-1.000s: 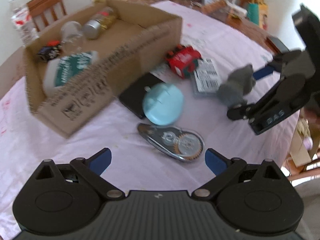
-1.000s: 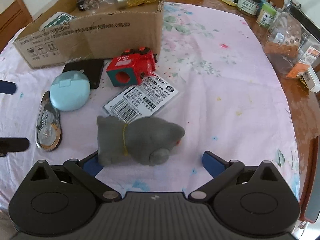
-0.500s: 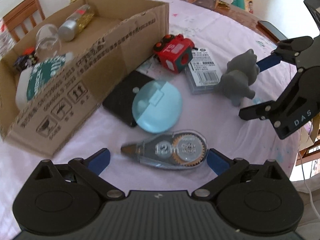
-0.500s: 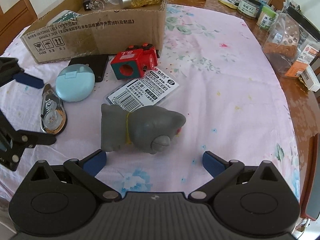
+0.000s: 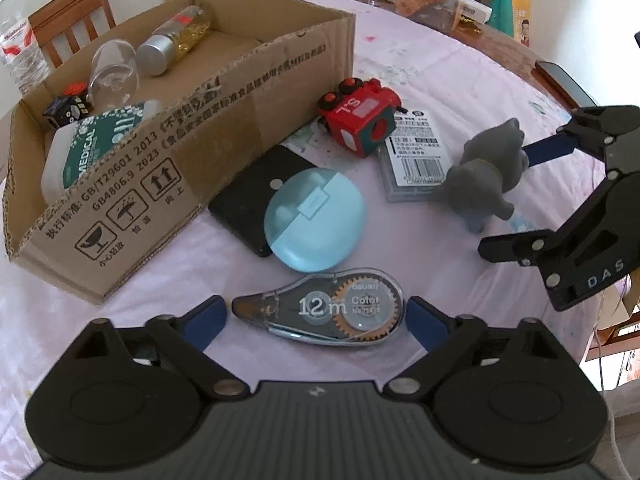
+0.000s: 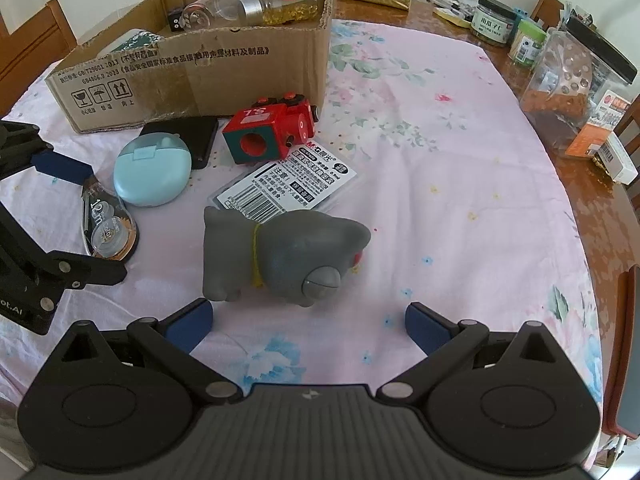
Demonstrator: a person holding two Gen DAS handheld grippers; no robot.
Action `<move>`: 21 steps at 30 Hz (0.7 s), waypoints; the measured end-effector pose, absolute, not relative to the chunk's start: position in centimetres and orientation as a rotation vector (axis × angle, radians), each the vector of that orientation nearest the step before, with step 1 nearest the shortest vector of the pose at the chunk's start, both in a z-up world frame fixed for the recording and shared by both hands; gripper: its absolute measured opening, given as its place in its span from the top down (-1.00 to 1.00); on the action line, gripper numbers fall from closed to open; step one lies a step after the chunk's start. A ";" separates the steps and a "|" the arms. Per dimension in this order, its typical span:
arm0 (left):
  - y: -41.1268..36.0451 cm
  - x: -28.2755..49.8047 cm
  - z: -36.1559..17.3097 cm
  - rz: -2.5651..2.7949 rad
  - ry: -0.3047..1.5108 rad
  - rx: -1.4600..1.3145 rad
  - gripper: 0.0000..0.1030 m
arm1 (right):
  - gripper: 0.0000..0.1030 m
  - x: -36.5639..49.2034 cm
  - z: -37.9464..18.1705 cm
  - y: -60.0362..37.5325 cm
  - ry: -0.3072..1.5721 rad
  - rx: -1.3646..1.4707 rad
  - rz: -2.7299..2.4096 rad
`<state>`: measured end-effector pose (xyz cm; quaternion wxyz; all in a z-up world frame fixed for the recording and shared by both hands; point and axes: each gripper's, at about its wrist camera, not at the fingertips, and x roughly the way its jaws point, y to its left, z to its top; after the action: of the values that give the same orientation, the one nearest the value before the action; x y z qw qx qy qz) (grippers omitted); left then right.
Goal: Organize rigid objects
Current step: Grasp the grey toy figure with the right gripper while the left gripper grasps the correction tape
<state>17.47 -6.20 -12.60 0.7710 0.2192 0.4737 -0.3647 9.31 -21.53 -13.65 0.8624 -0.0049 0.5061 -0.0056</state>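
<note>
The correction tape dispenser (image 5: pixel 326 312) lies flat on the bench (image 5: pixel 440 60), directly between the two pads of the left gripper (image 5: pixel 316 314). Its long axis runs crosswise to the jaws, pointed tip toward the left pad (image 5: pixel 206 316) and rounded end just beside the right pad (image 5: pixel 424 320). The jaws stand wide and hold nothing; whether the pads touch the dispenser cannot be told. The left gripper is low and level with the bench, and closing appears to be the next step for this hand.

The grey toy animal (image 6: pixel 280 256) stands on the bench just ahead of the right gripper (image 6: pixel 308 322), body crosswise to the jaws. These jaws are also wide and empty. In the left wrist view one pad sits close to the toy's head, the other just beyond its feet.

The cardboard box (image 5: pixel 224 120), the likely destination, sits beyond both items and already contains a bottle (image 5: pixel 174 40) and other items.
</note>
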 end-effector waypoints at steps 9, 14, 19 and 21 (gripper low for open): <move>-4.6 17.5 -12.5 -0.682 1.046 0.414 -0.74 | -1.00 8.9 -13.8 -21.4 1.026 0.000 -0.030; -2.4 17.6 -12.5 -0.609 1.059 0.366 -0.74 | -1.00 9.5 -13.9 -21.0 1.017 0.003 -0.035; -1.9 17.6 -12.6 -0.577 1.058 0.346 -0.74 | -1.00 10.6 -13.9 -20.4 1.003 -0.017 0.000; -2.0 17.5 -12.6 -0.569 1.056 0.341 -0.74 | -1.00 11.1 -13.9 -20.2 1.005 -0.023 0.011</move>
<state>17.50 -2.02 -12.62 0.8118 0.1596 0.4945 -0.2662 11.08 -20.20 -13.89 0.8762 -0.0112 0.4817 0.0055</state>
